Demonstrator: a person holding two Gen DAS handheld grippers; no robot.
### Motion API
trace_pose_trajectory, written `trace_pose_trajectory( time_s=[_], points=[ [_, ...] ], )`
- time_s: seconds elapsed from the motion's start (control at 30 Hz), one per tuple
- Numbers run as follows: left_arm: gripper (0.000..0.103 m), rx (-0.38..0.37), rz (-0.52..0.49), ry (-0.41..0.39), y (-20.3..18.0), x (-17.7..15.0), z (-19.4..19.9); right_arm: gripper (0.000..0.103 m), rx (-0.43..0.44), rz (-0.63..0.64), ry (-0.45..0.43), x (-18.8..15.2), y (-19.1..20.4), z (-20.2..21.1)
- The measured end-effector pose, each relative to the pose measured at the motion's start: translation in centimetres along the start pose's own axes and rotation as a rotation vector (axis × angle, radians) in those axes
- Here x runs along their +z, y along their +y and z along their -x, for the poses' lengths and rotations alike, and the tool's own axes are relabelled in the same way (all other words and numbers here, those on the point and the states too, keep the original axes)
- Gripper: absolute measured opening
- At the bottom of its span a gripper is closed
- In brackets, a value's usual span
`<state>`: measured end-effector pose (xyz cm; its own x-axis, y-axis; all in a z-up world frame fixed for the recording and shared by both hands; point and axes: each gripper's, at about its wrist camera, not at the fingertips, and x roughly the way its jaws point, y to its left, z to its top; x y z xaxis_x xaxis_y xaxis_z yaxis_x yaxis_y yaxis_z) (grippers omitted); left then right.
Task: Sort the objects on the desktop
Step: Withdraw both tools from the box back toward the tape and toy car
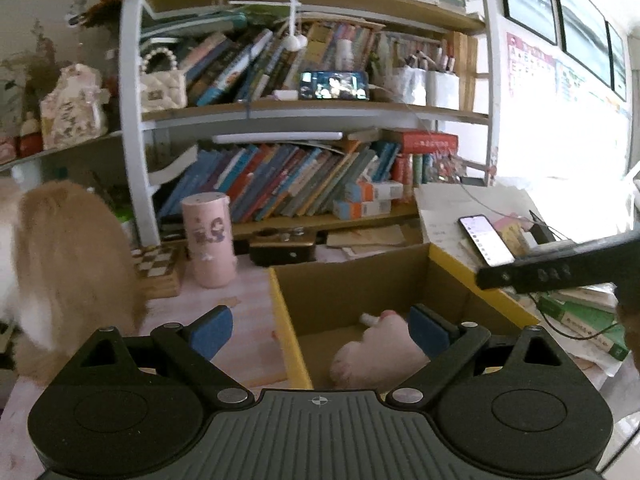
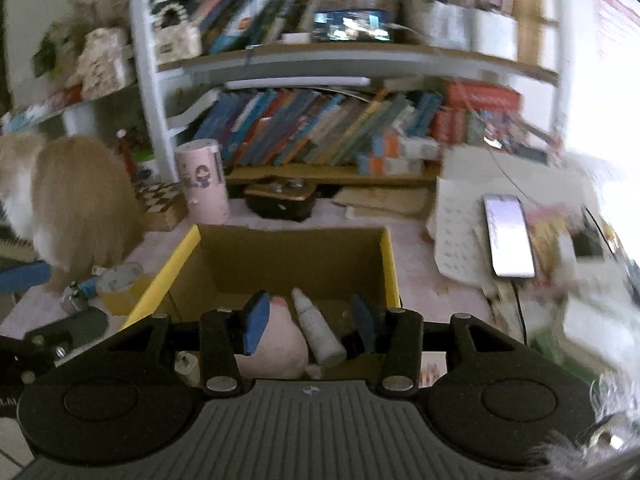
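A cardboard box with yellow rims (image 1: 282,312) (image 2: 390,264) stands on the pink desk. Inside it lie a pink plush toy (image 1: 376,356) (image 2: 280,344) and a small white bottle (image 1: 370,320) (image 2: 318,328). My left gripper (image 1: 320,330) is open and empty, straddling the box's left wall. My right gripper (image 2: 310,322) is open and empty above the box, over the plush and bottle; its body shows in the left wrist view (image 1: 560,264). A roll of yellow tape (image 2: 118,286) lies left of the box.
A fluffy cat (image 1: 60,276) (image 2: 76,204) sits at the left. A pink canister (image 1: 210,238) (image 2: 202,182), a chess box (image 1: 158,268), a black case (image 2: 280,198) and a bookshelf (image 1: 280,116) stand behind. A phone (image 2: 508,236) lies on papers at right.
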<state>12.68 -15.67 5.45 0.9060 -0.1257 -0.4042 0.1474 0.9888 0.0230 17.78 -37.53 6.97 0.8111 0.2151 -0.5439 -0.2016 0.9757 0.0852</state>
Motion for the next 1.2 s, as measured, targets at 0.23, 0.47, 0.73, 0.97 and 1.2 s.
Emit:
trace_pose_trajectory(
  time_s=[0.23,0.47,0.73,0.97,1.2],
  points=[
    [0.099,0.022,0.029,0.026,1.9,-1.8,1.4,0.046,-0.076,-0.060,0.004,-4.0,2.7,1.9],
    [0.100,0.045,0.032,0.066,3.6,-4.2,3.3,0.050,-0.123,-0.085,0.041,-7.6,5.4,3.0],
    [0.100,0.107,0.059,0.134,6.1,-7.1,5.5,0.057,-0.135,-0.084,0.084,-10.7,9.2,3.8],
    [0.100,0.123,0.035,0.184,7.5,-8.9,7.4,0.067,-0.120,-0.083,0.100,-12.6,12.9,4.7],
    [0.100,0.106,0.024,0.207,8.7,-9.9,9.0,0.073,-0.100,-0.072,0.124,-14.1,15.8,5.6]
  ],
)
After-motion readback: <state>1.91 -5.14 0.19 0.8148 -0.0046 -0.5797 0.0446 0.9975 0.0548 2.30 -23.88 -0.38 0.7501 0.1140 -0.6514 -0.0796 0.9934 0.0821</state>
